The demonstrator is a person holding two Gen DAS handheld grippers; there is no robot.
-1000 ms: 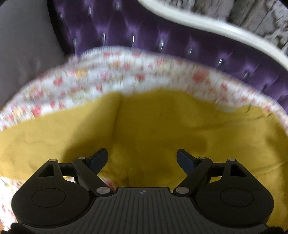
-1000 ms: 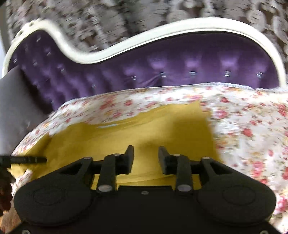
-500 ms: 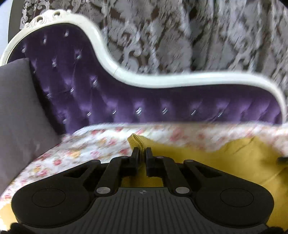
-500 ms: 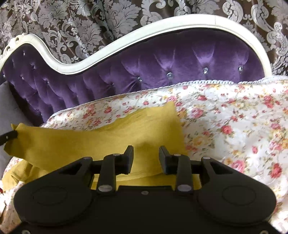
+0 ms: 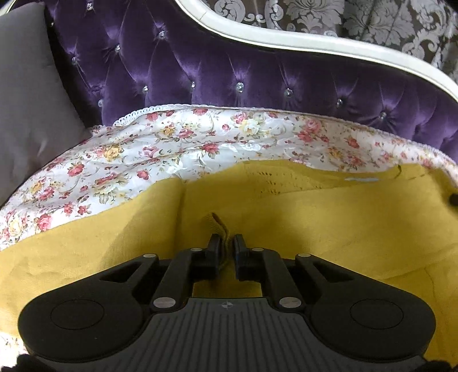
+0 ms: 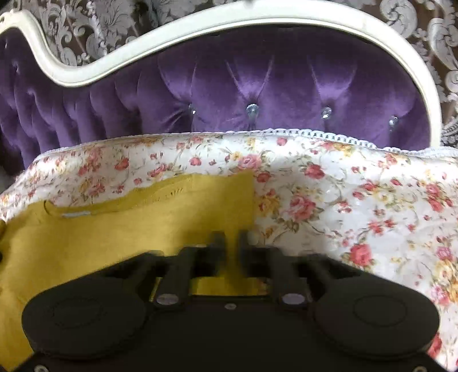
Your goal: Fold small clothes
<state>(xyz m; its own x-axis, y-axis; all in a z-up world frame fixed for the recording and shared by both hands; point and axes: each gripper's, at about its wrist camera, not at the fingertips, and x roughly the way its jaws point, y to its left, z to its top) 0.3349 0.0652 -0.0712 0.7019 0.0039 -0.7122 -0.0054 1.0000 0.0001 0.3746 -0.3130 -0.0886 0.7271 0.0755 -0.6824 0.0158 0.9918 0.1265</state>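
A mustard-yellow knit garment (image 5: 300, 217) lies spread on a floral sheet (image 5: 171, 148). My left gripper (image 5: 227, 243) is shut on a pinched fold of the yellow garment that sticks up between its fingertips. In the right wrist view the same garment (image 6: 128, 229) covers the lower left, with a small white label (image 6: 75, 214) near its neckline. My right gripper (image 6: 231, 239) is shut on the garment near its right edge, low over the sheet (image 6: 357, 206).
A purple tufted sofa back (image 5: 257, 71) with a white frame (image 6: 200, 25) rises behind the sheet. A grey cushion (image 5: 25, 100) stands at the left. A patterned curtain (image 6: 100, 17) hangs behind the sofa.
Both grippers closed from open onto the yellow garment. The left one lifted a corner high half a second ago and has now come back down low over the cloth.
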